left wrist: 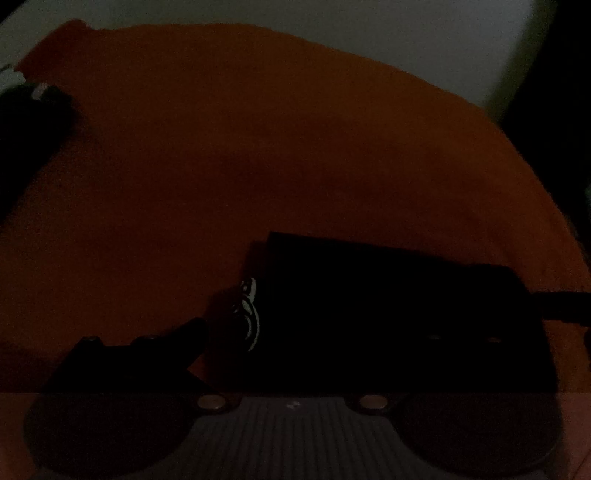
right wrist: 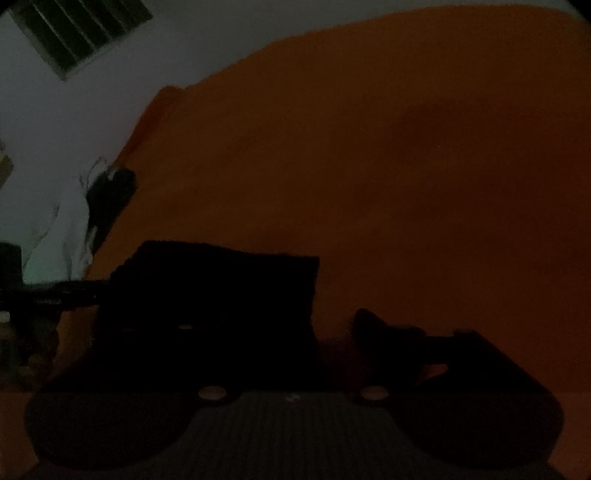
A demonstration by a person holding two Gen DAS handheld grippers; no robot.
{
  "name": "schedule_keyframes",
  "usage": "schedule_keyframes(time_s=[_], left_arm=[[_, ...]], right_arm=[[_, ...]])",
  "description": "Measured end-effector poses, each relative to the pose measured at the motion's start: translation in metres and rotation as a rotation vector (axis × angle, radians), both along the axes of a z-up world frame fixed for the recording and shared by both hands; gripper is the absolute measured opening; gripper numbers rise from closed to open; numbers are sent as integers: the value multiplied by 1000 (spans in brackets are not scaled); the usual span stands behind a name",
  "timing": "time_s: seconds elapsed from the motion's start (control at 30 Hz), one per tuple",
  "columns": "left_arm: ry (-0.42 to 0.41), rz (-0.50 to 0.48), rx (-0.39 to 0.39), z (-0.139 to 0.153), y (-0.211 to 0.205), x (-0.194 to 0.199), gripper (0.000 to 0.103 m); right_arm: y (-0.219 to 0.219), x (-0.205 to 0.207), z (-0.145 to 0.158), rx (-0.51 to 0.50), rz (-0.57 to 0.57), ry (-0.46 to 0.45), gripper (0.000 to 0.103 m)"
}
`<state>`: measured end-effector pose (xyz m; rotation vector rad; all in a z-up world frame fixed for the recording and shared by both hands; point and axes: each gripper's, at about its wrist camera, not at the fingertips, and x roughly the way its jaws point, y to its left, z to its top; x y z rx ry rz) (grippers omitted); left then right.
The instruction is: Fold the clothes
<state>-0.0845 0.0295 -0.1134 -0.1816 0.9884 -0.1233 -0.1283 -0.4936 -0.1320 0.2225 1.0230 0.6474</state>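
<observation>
The scene is very dark. A black garment (left wrist: 388,314), folded into a flat block with a white print at its left edge, lies on an orange cloth surface (left wrist: 221,147). In the left wrist view it covers the right finger; the left finger (left wrist: 184,339) shows beside it. My left gripper (left wrist: 236,332) stands at the garment's left edge. In the right wrist view the black garment (right wrist: 221,295) covers the left finger; the right finger (right wrist: 373,325) is bare. My right gripper (right wrist: 332,325) stands at its right edge. I cannot tell if either is clamped on the fabric.
The orange surface (right wrist: 406,166) fills most of both views. A pale wall (right wrist: 74,122) with a dark vent (right wrist: 77,33) is at upper left. A white cloth (right wrist: 70,229) and a dark object (right wrist: 110,192) sit at the left. A dark shape (left wrist: 26,140) lies at left.
</observation>
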Motion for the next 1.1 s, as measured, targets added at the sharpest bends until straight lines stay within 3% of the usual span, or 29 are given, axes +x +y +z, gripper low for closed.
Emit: schedule_keyframes(time_s=[0.07,0.23,0.3,0.37,0.43,0.5,0.67,0.97,1.1], left_arm=[[13,5,6,-6,-3,7,98],[12,3,6,-9,-14,14,97],[5,-25,15,-9,-20,17,85],[10,-26,38,-9,-26,20,82],[4,-17,40,-8,-27,21,66],[-8,-2,27,-6,-25,22,43],[-18,-3,-26,0,-19,30,21],[-10,-18,-58,24,-24,68,17],[-44,-38,-48,50,-28,85,17]], right_arm=[[4,1,-6,-28,-15,-37,76],[15,-1,-10,10,1,-47,75],[19,-1,-8,32,28,-45,66],[31,-3,-9,38,63,-50,61],[38,-5,-9,14,65,-62,50],[35,-2,-10,34,40,-44,31],[26,6,-8,62,20,-20,16],[29,18,34,41,-13,-137,11],[30,31,60,30,-23,-181,11]])
